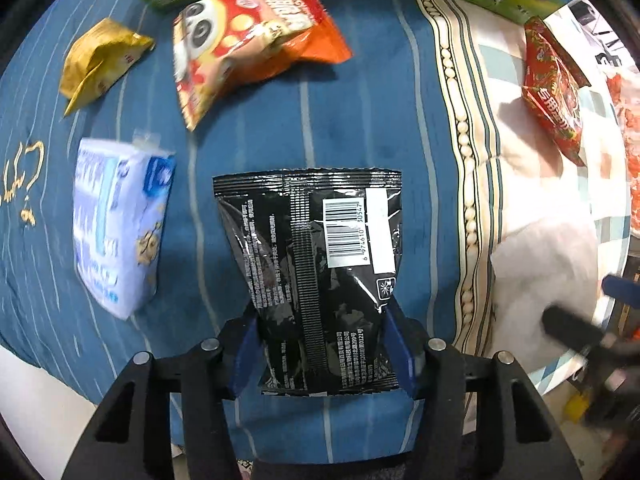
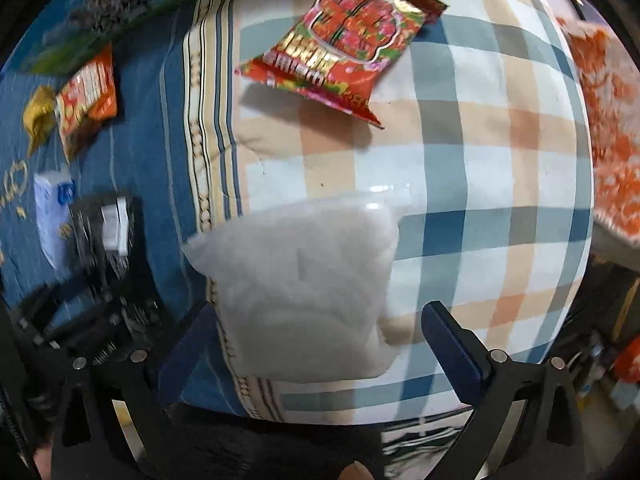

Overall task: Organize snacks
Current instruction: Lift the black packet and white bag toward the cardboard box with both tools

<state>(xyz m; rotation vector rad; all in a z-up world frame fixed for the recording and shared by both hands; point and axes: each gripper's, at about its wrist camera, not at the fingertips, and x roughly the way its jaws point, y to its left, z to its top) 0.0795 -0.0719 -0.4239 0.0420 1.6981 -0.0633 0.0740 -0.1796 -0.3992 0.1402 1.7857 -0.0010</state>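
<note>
Left gripper (image 1: 322, 344) jaws pinching black snack bag (image 1: 316, 264) at bottom end; light, crinkly, slippery foil. Right gripper (image 2: 316, 344) jaws spread around white pouch (image 2: 300, 284); soft, take mid-body.

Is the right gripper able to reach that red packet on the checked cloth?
Probably yes. The right gripper is open, with a white bag between its fingers, not clamped. The red packet lies straight ahead, with bare checked cloth between.
</note>
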